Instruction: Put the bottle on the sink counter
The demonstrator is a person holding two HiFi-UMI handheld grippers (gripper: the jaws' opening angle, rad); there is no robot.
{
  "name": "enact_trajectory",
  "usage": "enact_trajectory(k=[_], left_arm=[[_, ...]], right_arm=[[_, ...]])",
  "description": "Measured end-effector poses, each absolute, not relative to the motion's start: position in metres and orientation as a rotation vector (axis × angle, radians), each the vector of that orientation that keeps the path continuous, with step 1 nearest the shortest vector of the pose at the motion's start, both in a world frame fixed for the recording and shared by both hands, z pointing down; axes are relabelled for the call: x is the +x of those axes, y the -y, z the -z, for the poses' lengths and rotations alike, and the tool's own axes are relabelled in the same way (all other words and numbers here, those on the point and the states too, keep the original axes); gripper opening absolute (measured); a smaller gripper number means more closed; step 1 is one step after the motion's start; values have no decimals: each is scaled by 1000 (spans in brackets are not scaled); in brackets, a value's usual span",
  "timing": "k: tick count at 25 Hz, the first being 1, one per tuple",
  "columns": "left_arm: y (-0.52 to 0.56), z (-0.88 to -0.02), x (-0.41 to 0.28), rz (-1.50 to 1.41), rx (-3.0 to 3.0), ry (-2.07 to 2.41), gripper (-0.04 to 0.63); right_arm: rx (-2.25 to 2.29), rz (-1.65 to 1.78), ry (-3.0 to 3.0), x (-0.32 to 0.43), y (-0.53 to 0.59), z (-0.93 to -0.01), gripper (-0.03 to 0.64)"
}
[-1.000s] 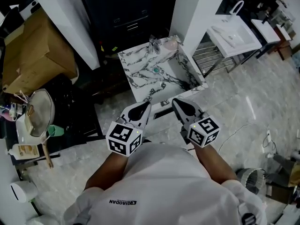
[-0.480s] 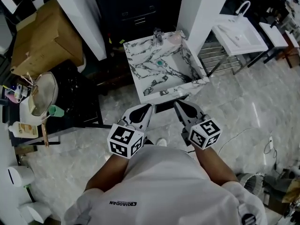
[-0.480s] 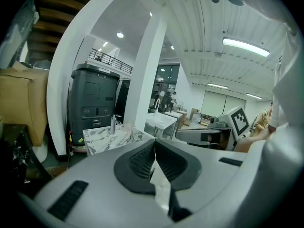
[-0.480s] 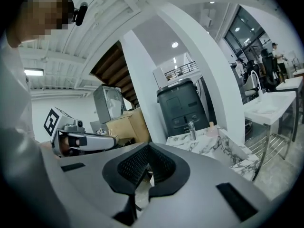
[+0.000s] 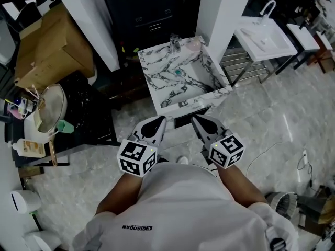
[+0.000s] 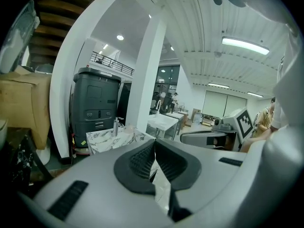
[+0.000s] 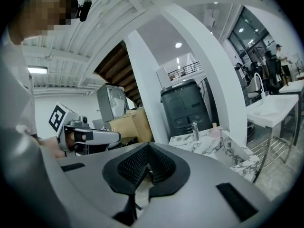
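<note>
A marble-patterned sink (image 5: 157, 61) stands ahead of me on the floor, with a faucet (image 5: 174, 41) at its back edge. A small pinkish bottle (image 5: 194, 44) stands upright on the counter's back right corner, also seen in the right gripper view as the bottle (image 7: 214, 131) beside the faucet (image 7: 194, 129). My left gripper (image 5: 158, 120) and right gripper (image 5: 196, 119) are side by side just short of the sink's front edge. Both are shut with nothing between the pads. The left gripper view shows the shut left gripper (image 6: 154, 144) and the sink (image 6: 111, 137) beyond.
White pillars (image 5: 86, 20) (image 5: 222, 9) flank the sink, with a black cabinet (image 5: 146, 9) behind. A cardboard box (image 5: 47, 46) and a dark shelf with a strainer (image 5: 49, 106) sit left. A second white basin (image 5: 264, 35) stands right, a small fan (image 5: 280, 203) lower right.
The whole view has shifted as the person moved; the sink now sits slightly higher in the head view. Both grippers stayed shut and side by side.
</note>
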State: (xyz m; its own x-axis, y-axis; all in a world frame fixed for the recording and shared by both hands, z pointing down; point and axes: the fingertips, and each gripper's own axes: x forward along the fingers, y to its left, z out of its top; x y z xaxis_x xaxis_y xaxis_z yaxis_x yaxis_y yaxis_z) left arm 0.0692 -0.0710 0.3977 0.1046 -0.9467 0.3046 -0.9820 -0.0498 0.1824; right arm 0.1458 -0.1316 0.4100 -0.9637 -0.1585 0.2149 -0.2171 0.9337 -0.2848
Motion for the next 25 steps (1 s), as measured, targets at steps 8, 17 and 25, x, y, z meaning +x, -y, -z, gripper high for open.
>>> enact_trajectory(k=[8,17,25], left_arm=[[71,-392,41,-151,2114,1840,15],[68,-390,11,-155,2159,1785,15],[64,-391,-4,-170,2190,1753,15]], right_arm=[[357,-441,2883,119,122,-406,40],[423,-438,2863,91,111,-405,40],[458,-436,2850,78,105,-406,40]])
